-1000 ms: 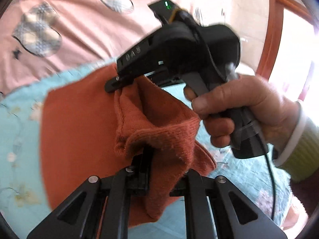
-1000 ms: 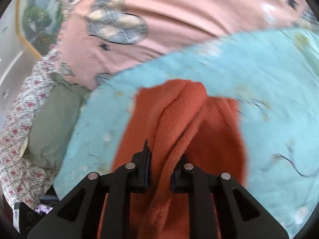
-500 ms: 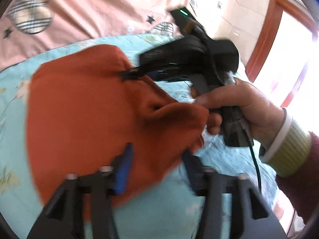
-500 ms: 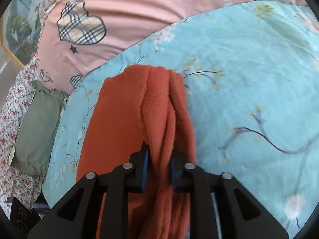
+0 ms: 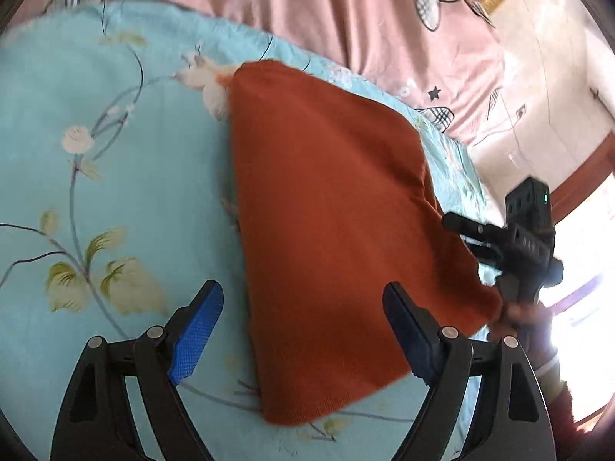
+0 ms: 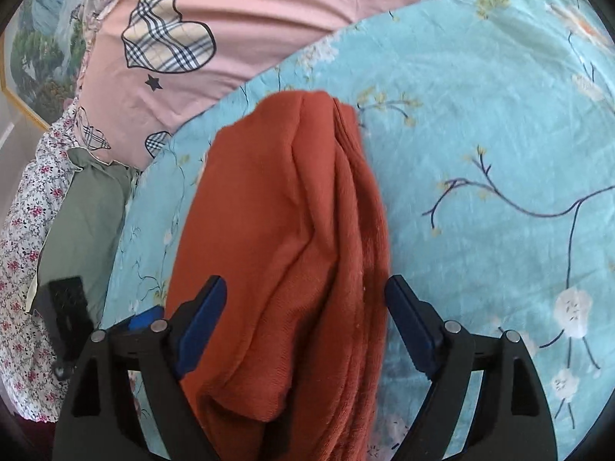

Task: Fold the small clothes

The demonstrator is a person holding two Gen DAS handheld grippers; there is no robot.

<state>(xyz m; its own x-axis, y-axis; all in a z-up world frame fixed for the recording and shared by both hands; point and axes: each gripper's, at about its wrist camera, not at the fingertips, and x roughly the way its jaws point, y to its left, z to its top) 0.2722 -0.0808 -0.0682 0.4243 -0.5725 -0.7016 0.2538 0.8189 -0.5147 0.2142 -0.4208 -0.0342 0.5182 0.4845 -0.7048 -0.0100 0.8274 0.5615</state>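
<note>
Rust-orange knit garment folded on the bed; left tool and right tool both opening, gripping nothing. Best to smooth the bunched edge flat.

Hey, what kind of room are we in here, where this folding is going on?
Most likely a bedroom. The orange garment lies on a bed's light blue floral sheet, with a pink quilt printed with plaid hearts behind it and a framed picture on the wall.

Both wrist cameras look steeply down, close over the shared orange garment, probably from opposite sides.
</note>
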